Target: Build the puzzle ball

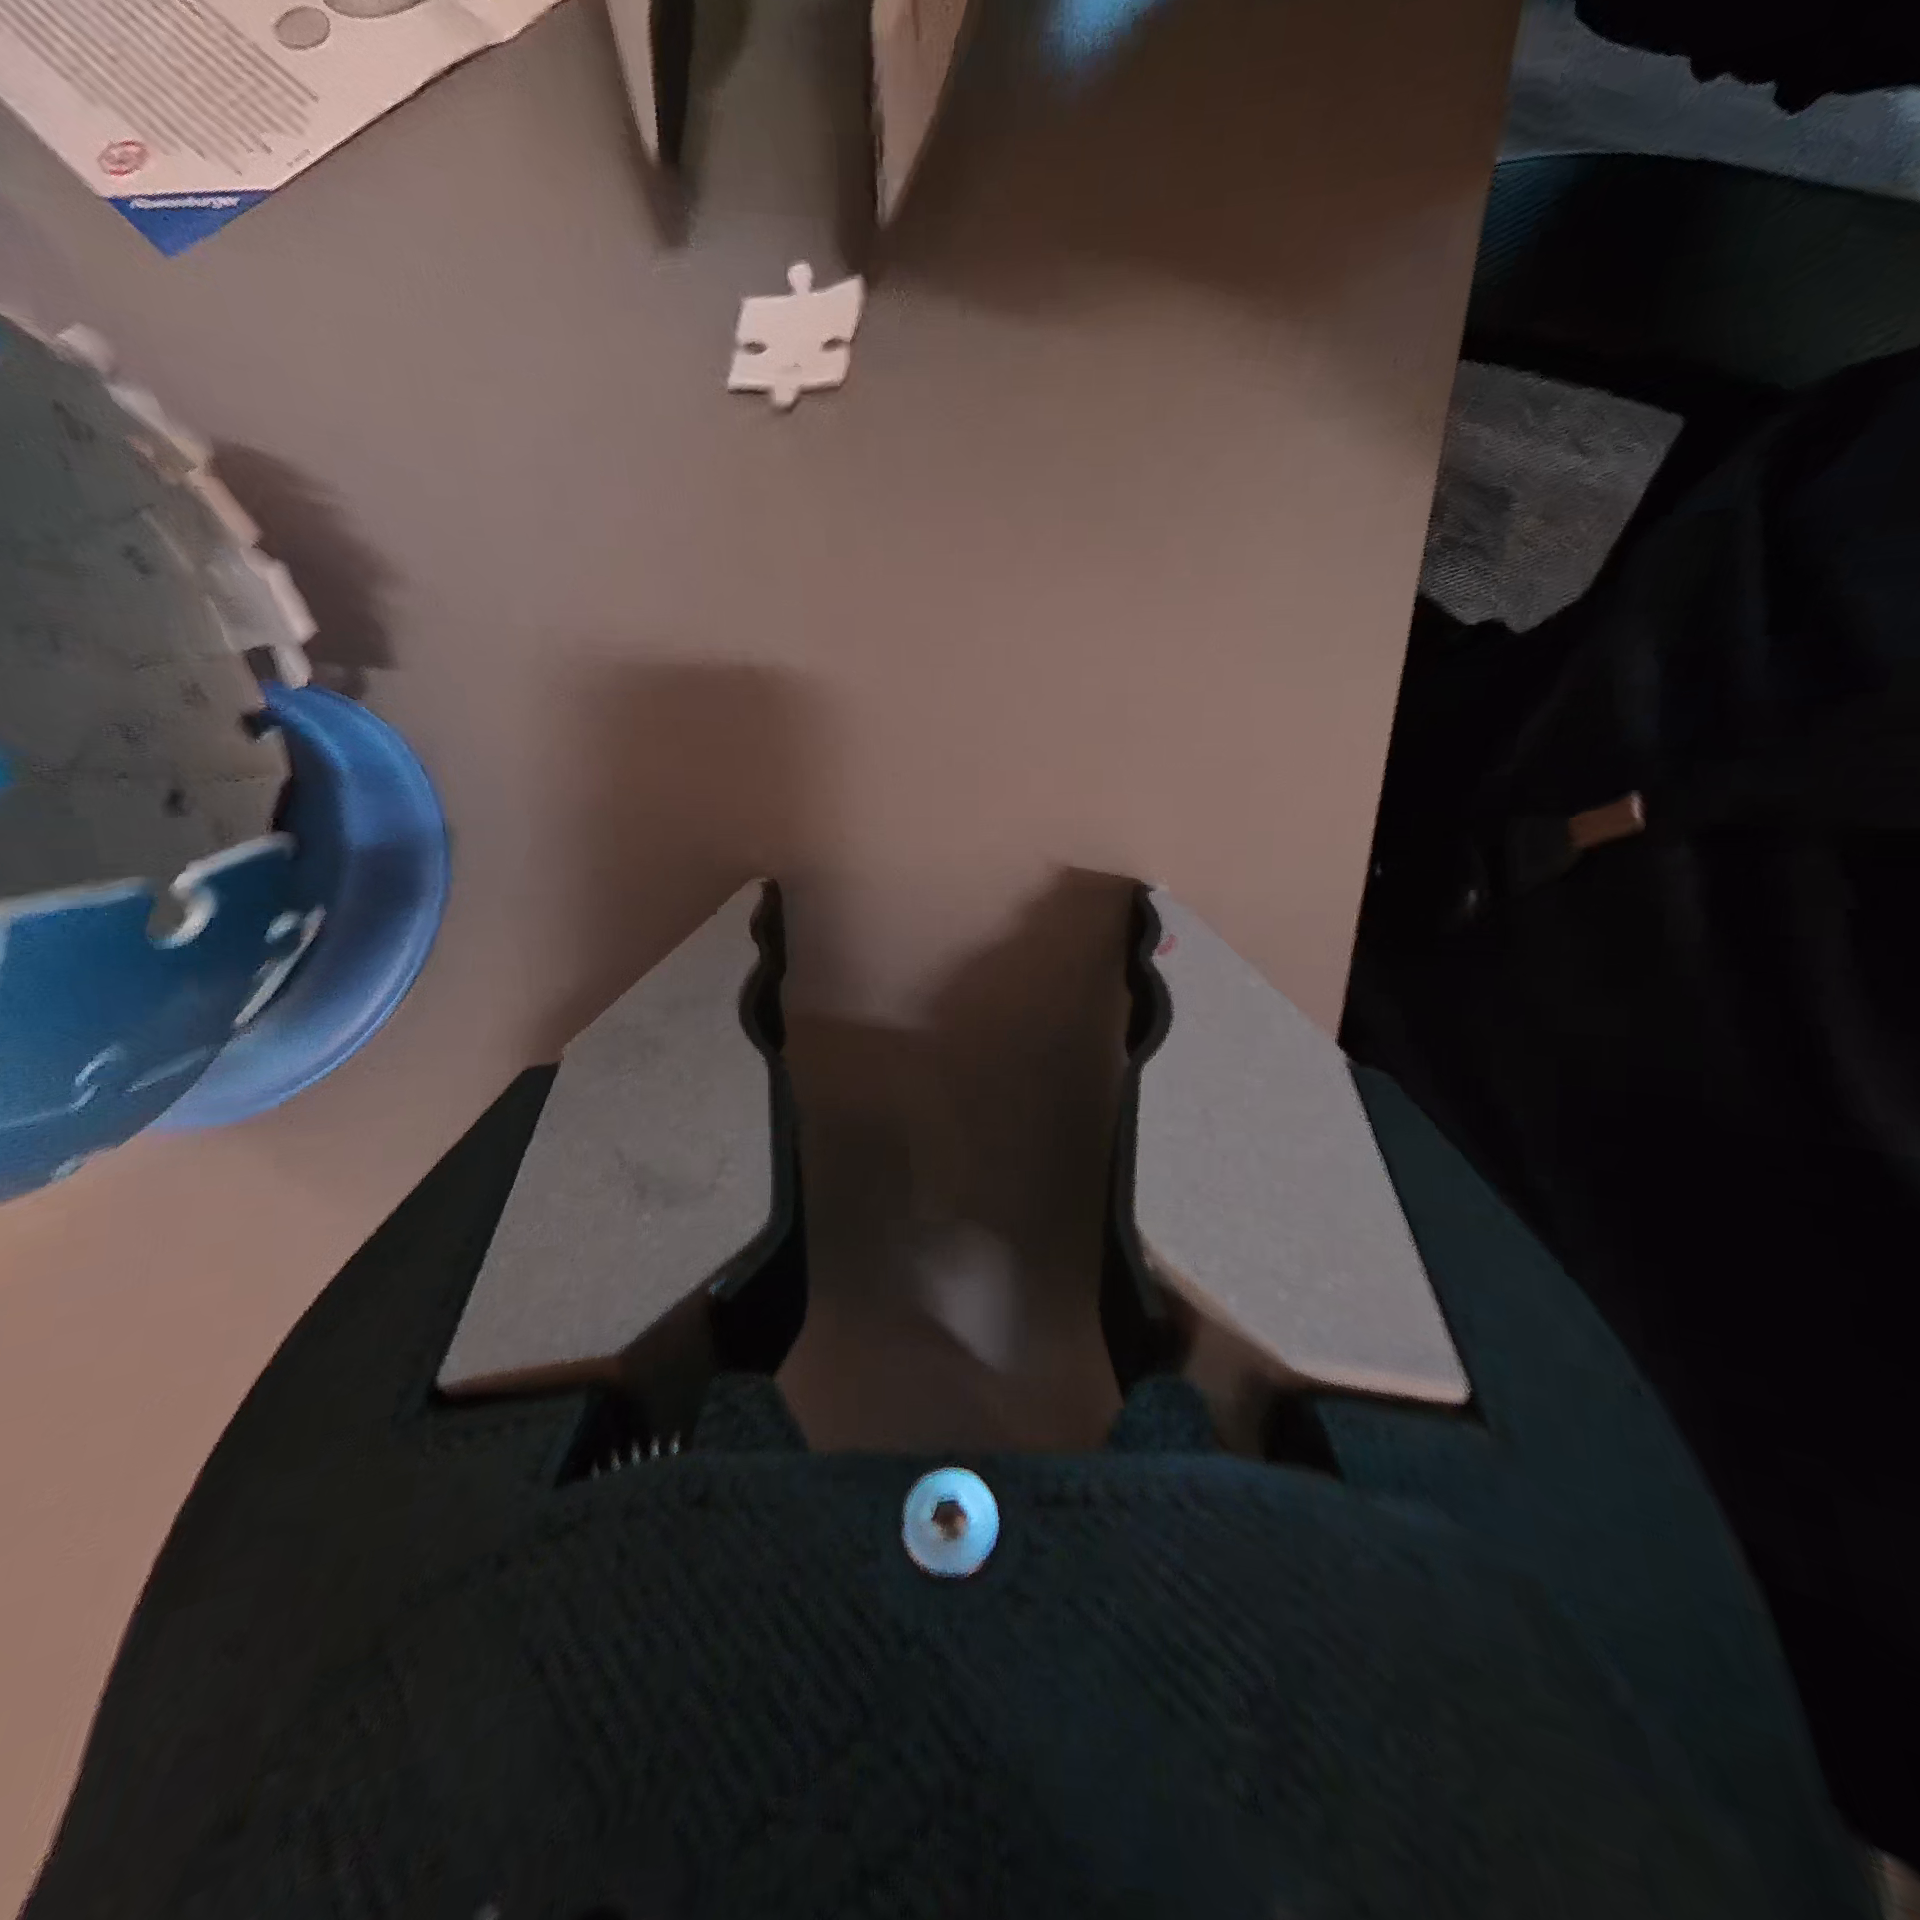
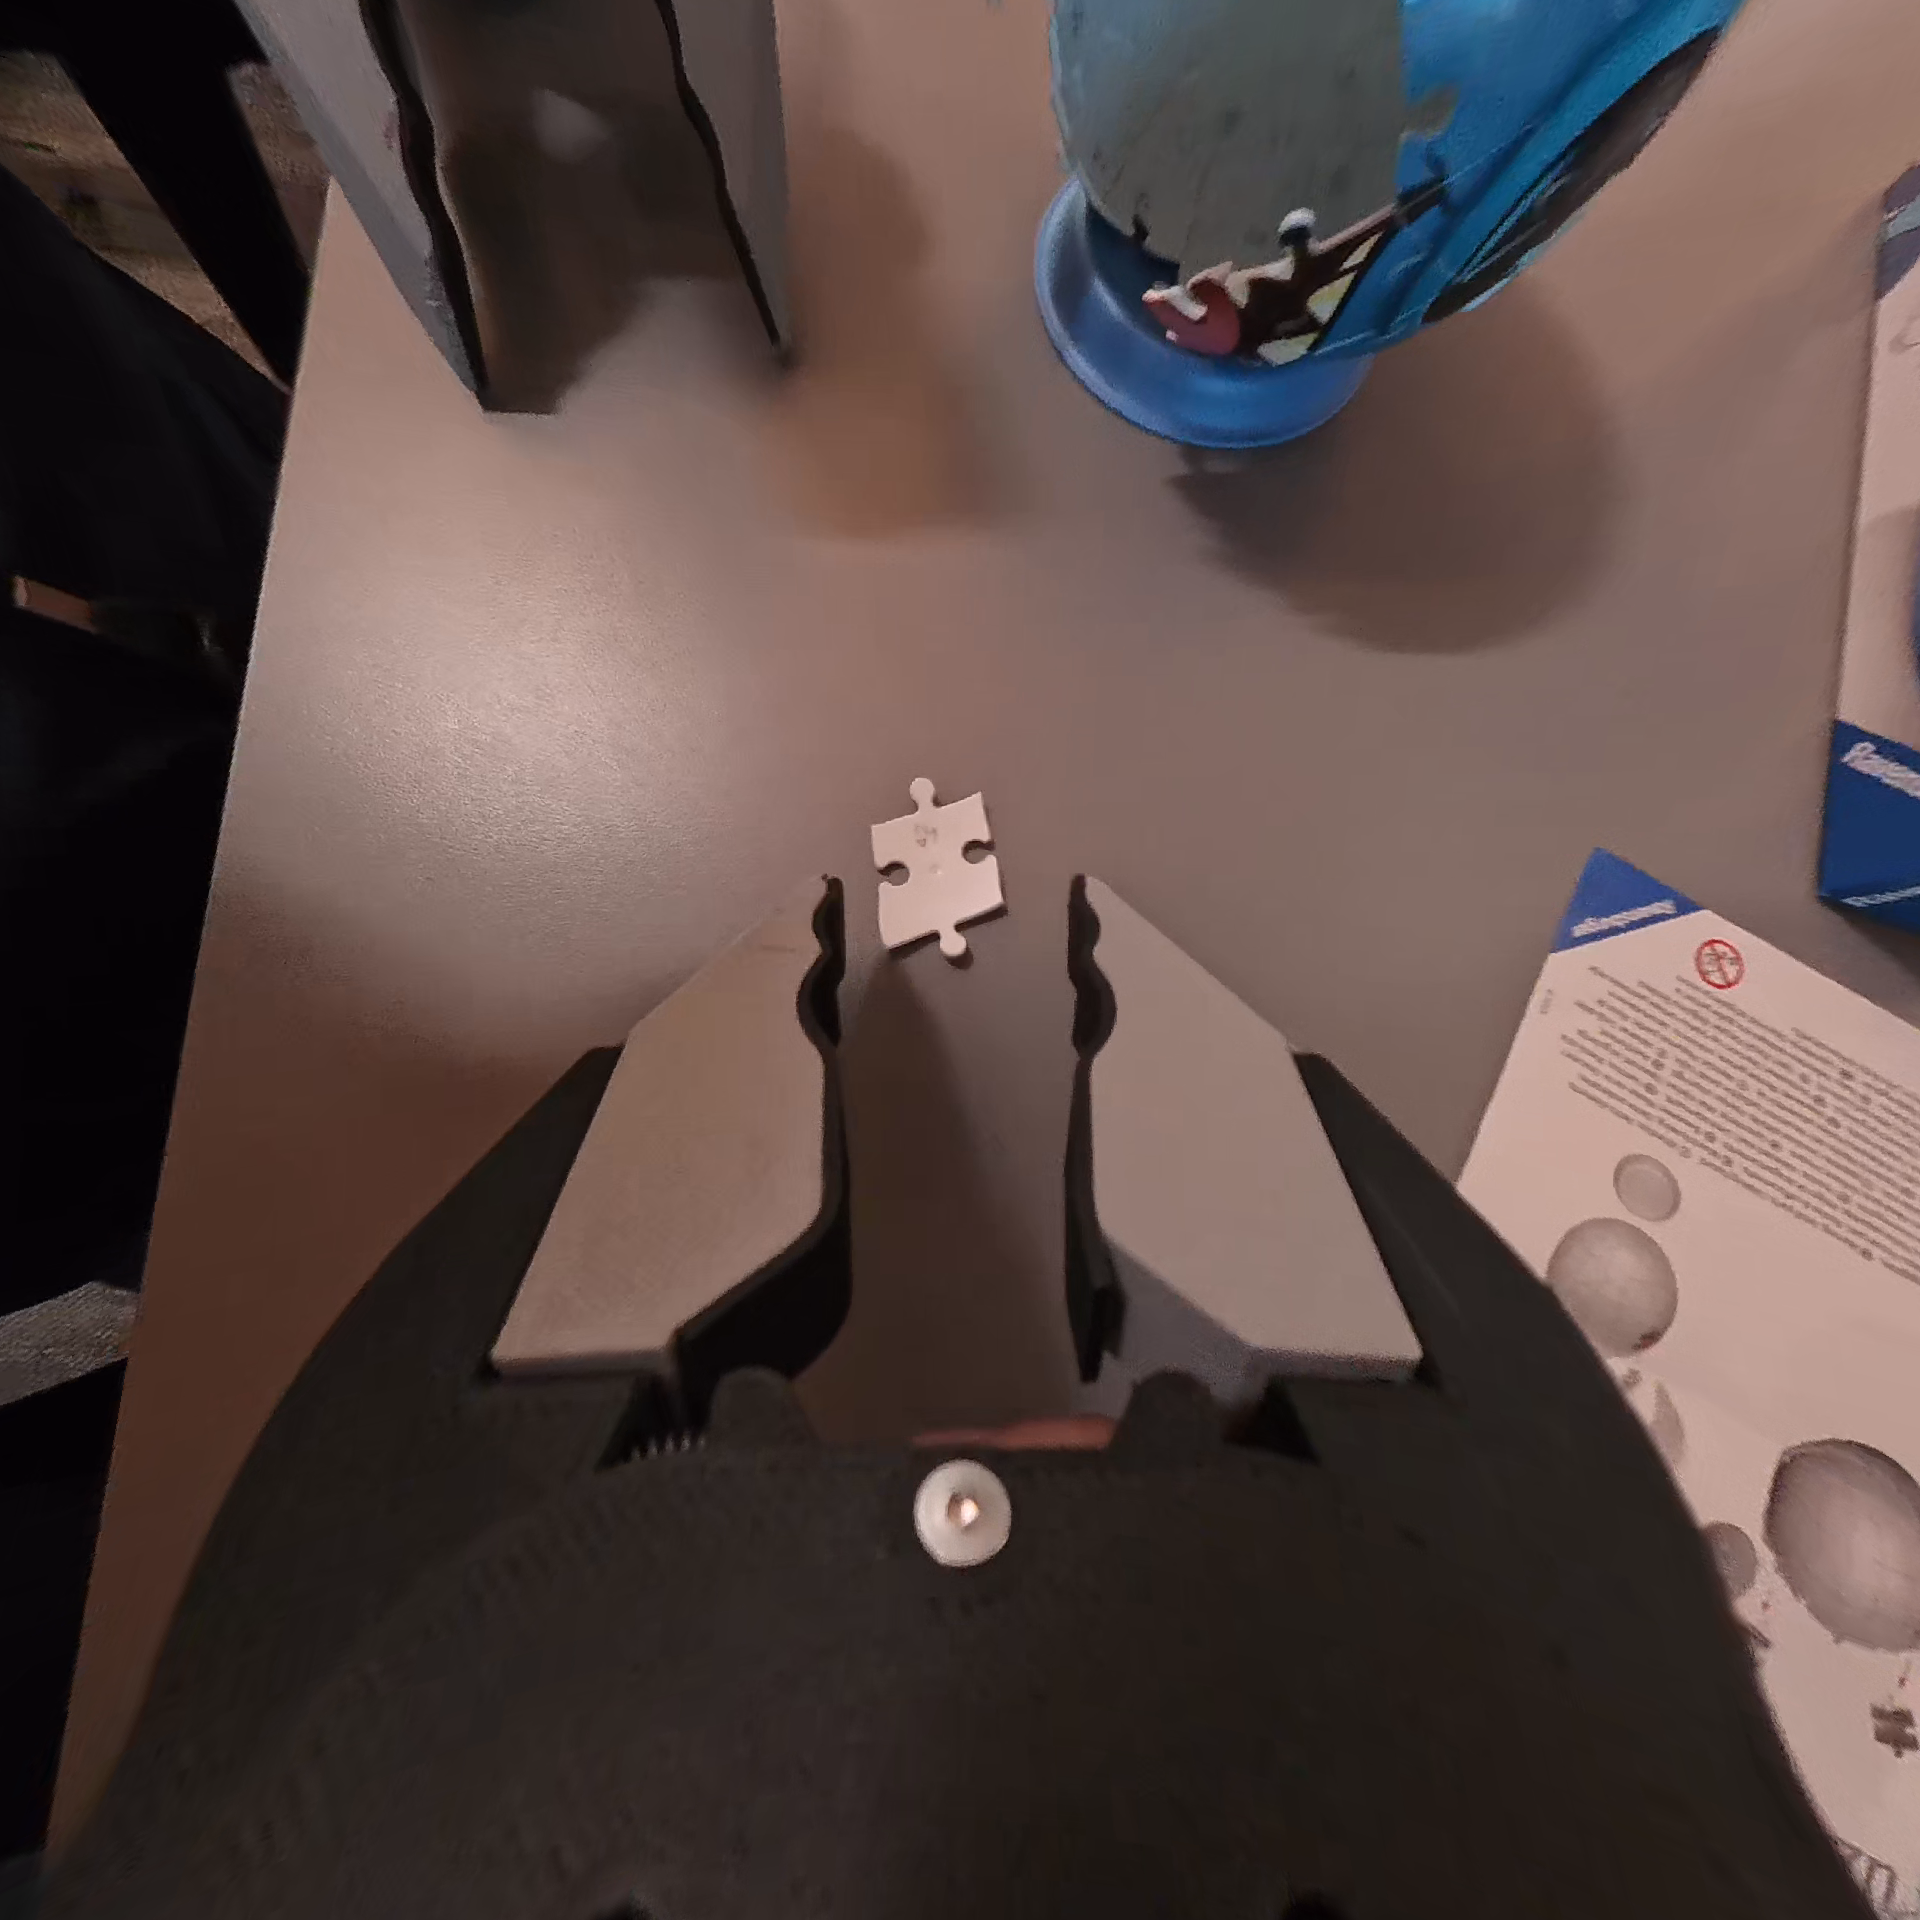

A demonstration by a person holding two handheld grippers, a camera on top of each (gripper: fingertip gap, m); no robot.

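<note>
Both tongs, right [image 2: 951,883] and left [image 1: 956,894], are released and empty, right ones straddling the face-down puzzle piece [image 2: 938,871] on the worktop [image 2: 623,675], probably lining up a pickup.

Perhaps a home or office, plain tabletop [image 2: 623,675], printed instruction sheet [image 2: 1714,1195]

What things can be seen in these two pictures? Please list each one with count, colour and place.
Flat jigsaw puzzle piece: one, white, on the table just ahead of the right gripper's fingertips.
Half-built puzzle ball: one, blue and grey, on a blue round stand.
Printed instruction sheet: one, white, at the table's right side.
Table: one, brownish-grey.
Left gripper: open, empty.
Right gripper: open, empty.
</note>
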